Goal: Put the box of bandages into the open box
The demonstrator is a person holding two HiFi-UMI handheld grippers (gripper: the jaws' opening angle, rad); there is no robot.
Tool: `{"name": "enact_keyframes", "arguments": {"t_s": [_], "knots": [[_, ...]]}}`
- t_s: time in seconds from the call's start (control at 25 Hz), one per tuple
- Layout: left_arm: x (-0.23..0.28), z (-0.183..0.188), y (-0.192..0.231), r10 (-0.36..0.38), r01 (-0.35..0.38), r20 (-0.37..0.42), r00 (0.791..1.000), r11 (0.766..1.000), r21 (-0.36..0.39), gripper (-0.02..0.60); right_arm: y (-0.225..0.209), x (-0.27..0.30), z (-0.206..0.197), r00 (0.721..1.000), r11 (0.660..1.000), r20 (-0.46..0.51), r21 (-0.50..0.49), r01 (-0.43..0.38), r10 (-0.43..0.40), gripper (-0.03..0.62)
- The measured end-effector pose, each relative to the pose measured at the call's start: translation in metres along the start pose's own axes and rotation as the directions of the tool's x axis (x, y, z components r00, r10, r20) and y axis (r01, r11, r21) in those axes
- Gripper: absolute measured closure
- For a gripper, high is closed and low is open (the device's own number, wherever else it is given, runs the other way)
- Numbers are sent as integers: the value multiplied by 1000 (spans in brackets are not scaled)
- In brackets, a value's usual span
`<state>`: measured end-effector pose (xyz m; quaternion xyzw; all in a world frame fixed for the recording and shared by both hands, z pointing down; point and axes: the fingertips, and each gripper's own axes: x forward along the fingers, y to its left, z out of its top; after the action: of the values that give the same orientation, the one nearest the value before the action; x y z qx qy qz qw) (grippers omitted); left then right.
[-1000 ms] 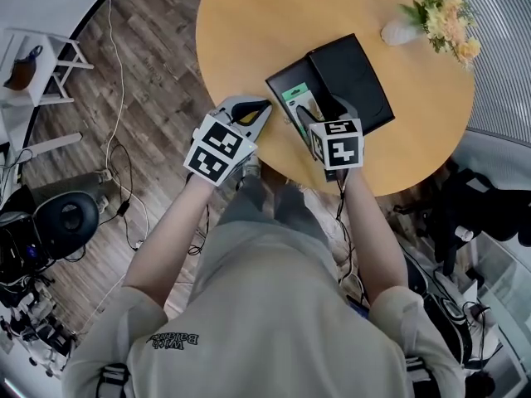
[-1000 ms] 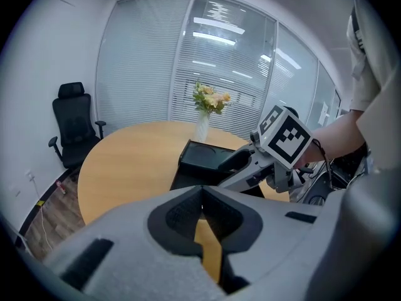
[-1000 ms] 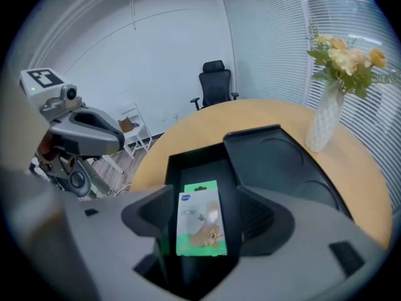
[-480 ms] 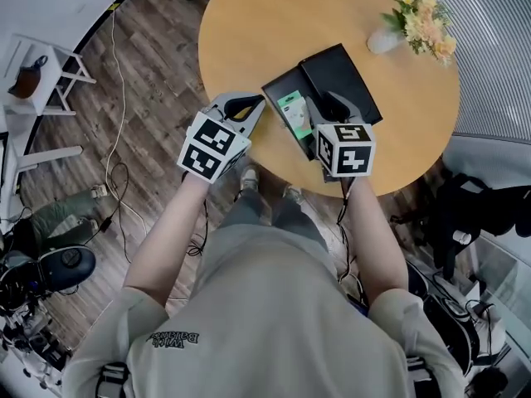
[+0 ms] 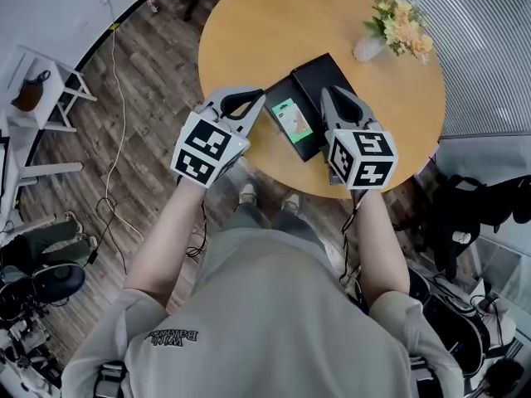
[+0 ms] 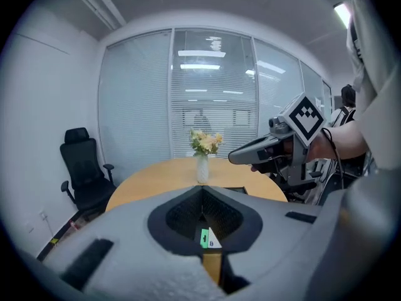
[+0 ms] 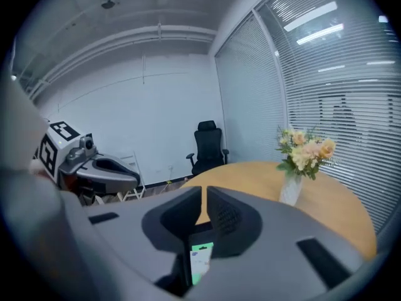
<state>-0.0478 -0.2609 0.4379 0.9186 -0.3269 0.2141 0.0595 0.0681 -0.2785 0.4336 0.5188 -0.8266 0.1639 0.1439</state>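
Observation:
The green and white box of bandages (image 5: 292, 120) lies flat in the near half of the open black box (image 5: 320, 74) on the round wooden table (image 5: 274, 31). My right gripper (image 5: 325, 90) hovers just right of it, shut and empty. My left gripper (image 5: 263, 97) is shut with nothing in it, at the black box's left edge. Through the left gripper (image 6: 202, 189) a sliver of the bandage box (image 6: 205, 238) shows below the jaws. Under the right gripper (image 7: 202, 190) the bandage box (image 7: 200, 259) shows as well.
A white vase of flowers (image 5: 390, 27) stands at the table's far right, beyond the black box; it also appears as the vase (image 6: 202, 166) and the vase (image 7: 291, 187). A black office chair (image 7: 207, 144) stands past the table. Cables lie on the wooden floor (image 5: 116, 152) at left.
The right gripper has drawn back from over the black box towards the table's edge and shut its jaws, and the bandage box stays lying in the black box. The left gripper barely moved.

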Motion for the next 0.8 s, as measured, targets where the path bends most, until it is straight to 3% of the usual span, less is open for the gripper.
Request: {"name": "enact_keyframes", "arguments": {"t_s": [0.16, 0.36, 0.8], "knots": [[-19, 40, -6, 12, -16, 78, 997, 999, 48, 558, 9, -32, 37, 995, 1000, 94, -7, -23, 24, 551], [-40, 79, -16, 33, -58, 142, 989, 984, 170, 558, 13, -76, 85, 977, 999, 211, -52, 2, 9, 553], [-91, 165, -41, 10, -90, 299, 954, 963, 254, 558, 33, -153, 164, 917, 992, 396, -128, 16, 37, 554]]}}
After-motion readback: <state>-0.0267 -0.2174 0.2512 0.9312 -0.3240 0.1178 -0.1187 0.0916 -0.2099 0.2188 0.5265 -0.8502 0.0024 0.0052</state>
